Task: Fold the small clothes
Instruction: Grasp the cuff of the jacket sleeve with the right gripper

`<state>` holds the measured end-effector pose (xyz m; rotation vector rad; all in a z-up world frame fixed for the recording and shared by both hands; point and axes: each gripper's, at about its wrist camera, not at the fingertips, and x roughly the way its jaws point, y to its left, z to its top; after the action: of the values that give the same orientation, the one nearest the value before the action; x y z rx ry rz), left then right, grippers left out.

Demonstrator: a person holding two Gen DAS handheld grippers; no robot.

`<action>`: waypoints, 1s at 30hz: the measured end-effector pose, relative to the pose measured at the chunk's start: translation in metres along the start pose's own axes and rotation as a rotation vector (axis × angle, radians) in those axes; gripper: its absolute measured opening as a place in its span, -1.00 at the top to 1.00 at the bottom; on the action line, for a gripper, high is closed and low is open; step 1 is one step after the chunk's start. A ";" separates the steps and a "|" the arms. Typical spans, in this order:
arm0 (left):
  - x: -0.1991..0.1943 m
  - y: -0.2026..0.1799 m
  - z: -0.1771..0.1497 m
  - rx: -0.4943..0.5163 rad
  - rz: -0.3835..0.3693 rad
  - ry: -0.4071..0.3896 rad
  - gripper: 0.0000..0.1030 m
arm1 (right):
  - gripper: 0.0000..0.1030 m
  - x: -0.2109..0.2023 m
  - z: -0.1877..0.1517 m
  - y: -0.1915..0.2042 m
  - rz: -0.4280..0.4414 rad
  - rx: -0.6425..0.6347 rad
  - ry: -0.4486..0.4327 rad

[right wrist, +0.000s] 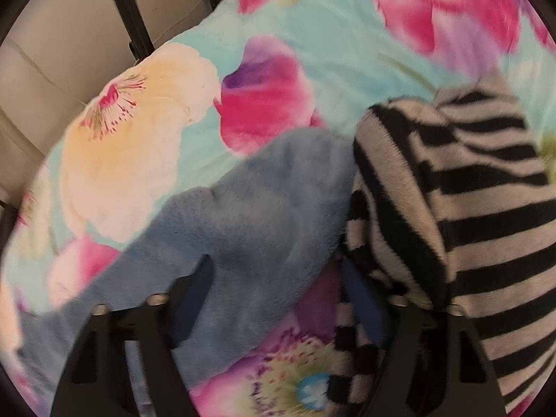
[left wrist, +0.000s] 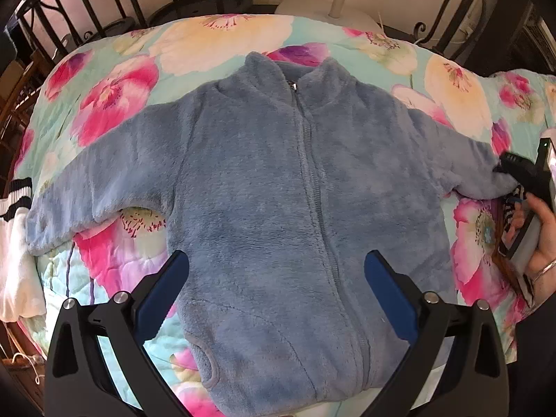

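Observation:
A small blue fleece jacket [left wrist: 278, 180] lies flat and zipped on the floral bedspread [left wrist: 222, 38], collar far, both sleeves spread out. My left gripper [left wrist: 276, 271] is open and hovers above the jacket's lower front, holding nothing. My right gripper [left wrist: 510, 170] is at the end of the jacket's right sleeve. In the right wrist view the right gripper [right wrist: 278, 278] is open, with the blue sleeve cuff [right wrist: 250, 215] lying between its fingers. That view is blurred.
A black-and-white striped garment [right wrist: 462, 215] lies right beside the sleeve cuff and over the right finger. A white garment with dark stripes [left wrist: 14, 229] sits at the bed's left edge. A dark metal bed frame [left wrist: 104, 7] runs along the far side.

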<state>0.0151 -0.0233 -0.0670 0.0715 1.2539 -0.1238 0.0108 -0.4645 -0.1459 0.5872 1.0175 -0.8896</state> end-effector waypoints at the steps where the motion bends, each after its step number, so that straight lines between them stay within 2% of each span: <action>1: 0.000 0.001 0.000 -0.005 -0.001 0.000 -0.91 | 0.92 -0.003 0.000 -0.002 -0.012 -0.014 -0.043; 6: -0.003 0.003 0.001 -0.013 0.002 -0.009 -0.91 | 0.93 -0.019 0.009 -0.038 0.184 0.109 -0.076; 9: -0.002 0.001 0.000 -0.008 0.008 -0.004 -0.91 | 0.93 -0.030 0.011 -0.048 0.247 0.148 -0.093; 13: 0.002 -0.003 0.001 -0.002 0.035 -0.003 -0.91 | 0.93 -0.045 0.014 -0.061 0.394 0.262 -0.071; 16: 0.013 -0.020 0.015 -0.024 -0.024 0.000 -0.91 | 0.93 -0.065 0.014 -0.051 0.421 0.192 -0.087; 18: 0.031 -0.053 0.032 0.003 -0.083 0.002 -0.91 | 0.93 -0.075 0.012 -0.049 0.433 0.158 -0.097; 21: 0.062 -0.120 0.048 0.106 -0.076 0.026 -0.91 | 0.92 -0.083 0.010 -0.054 0.456 0.104 -0.112; 24: 0.097 -0.184 0.044 0.175 -0.081 0.092 -0.91 | 0.85 -0.068 0.009 -0.054 0.447 -0.011 -0.009; 25: 0.109 -0.200 0.039 0.203 -0.069 0.119 -0.91 | 0.81 -0.061 0.009 -0.060 0.416 -0.003 0.012; 27: 0.135 -0.227 0.026 0.252 -0.003 0.159 -0.91 | 0.57 -0.049 0.010 -0.074 0.392 0.035 0.048; 30: 0.154 -0.236 0.017 0.281 0.068 0.135 -0.92 | 0.49 -0.037 0.014 -0.083 0.474 0.074 0.124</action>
<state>0.0475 -0.2681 -0.2051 0.3698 1.3609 -0.2386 -0.0614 -0.5061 -0.1084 0.9108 0.9041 -0.4761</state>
